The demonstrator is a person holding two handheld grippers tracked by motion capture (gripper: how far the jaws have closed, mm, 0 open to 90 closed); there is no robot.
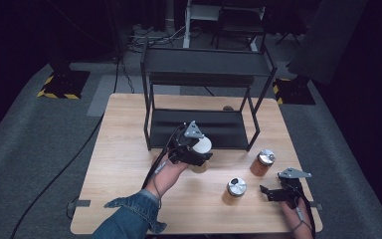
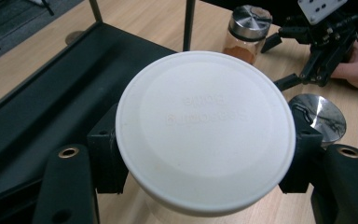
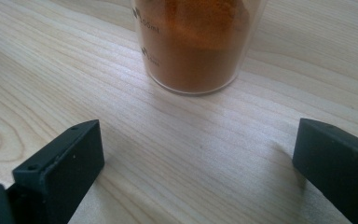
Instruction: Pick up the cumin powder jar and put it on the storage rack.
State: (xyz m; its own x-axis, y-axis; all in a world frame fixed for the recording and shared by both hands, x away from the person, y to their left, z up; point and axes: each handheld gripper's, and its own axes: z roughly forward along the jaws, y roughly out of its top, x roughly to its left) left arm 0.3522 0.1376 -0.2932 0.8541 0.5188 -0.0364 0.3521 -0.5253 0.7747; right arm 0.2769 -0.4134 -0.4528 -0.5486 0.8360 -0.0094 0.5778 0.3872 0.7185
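A jar with a wide white lid (image 2: 205, 130) sits between the jaws of my left gripper (image 2: 204, 161), which is shut on it at the lid's sides. In the high view this left gripper (image 1: 199, 149) holds the white-lidded jar (image 1: 201, 146) just in front of the black rack's lower shelf (image 1: 214, 127). My right gripper (image 1: 270, 192) rests near the table's front right corner, open, with nothing between its fingers. In the right gripper view, a clear jar of orange powder (image 3: 196, 46) stands on the wood ahead of the right gripper (image 3: 200, 158).
Two orange-filled jars with metal lids stand on the table's right half, one nearer (image 1: 237, 188) and one farther right (image 1: 263, 162). The two-tier black rack (image 1: 206, 62) takes up the back middle of the wooden table (image 1: 124, 164). Cables trail off the left edge.
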